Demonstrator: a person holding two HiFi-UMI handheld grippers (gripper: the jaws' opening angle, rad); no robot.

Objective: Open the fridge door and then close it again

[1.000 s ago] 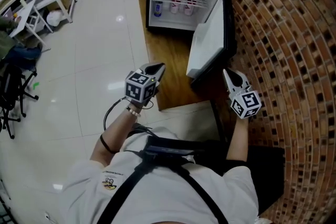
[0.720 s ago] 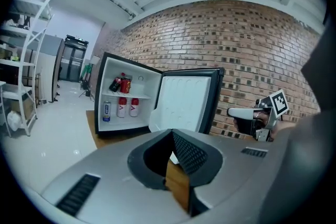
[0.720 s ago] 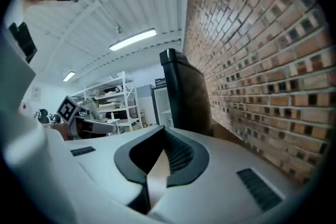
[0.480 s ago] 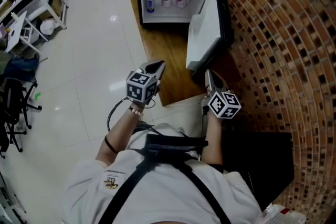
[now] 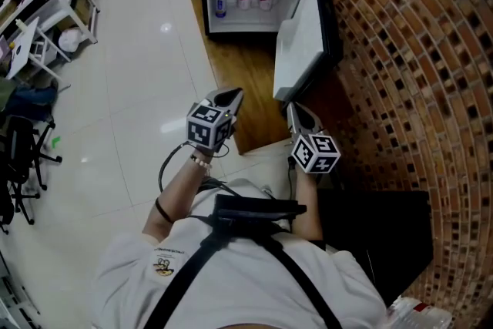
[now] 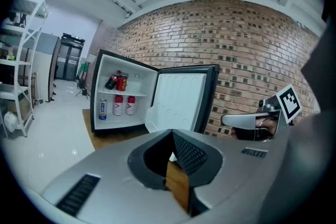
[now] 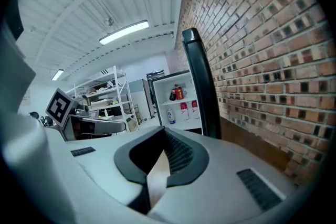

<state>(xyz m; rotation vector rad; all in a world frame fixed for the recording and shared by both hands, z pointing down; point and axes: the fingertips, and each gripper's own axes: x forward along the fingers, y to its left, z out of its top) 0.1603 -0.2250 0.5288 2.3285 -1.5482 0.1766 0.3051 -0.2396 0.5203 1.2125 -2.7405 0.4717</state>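
We find the fridge door [image 5: 302, 42] standing wide open beside the brick wall [image 5: 400, 50], closing now due: left gripper [image 5: 233, 95] and right gripper [image 5: 296, 110] both pinched together, empty, the right near the door's free edge, which it must push shut.

The fridge [image 5: 254, 21] was black outside, white inside. The door [image 5: 299, 50] liner was white. The wall [image 5: 400, 50] showed red-brown brick with scattered dark and pale bricks. The floor [image 5: 131, 88] was glossy white; the platform [image 5: 239, 81], brown wood.
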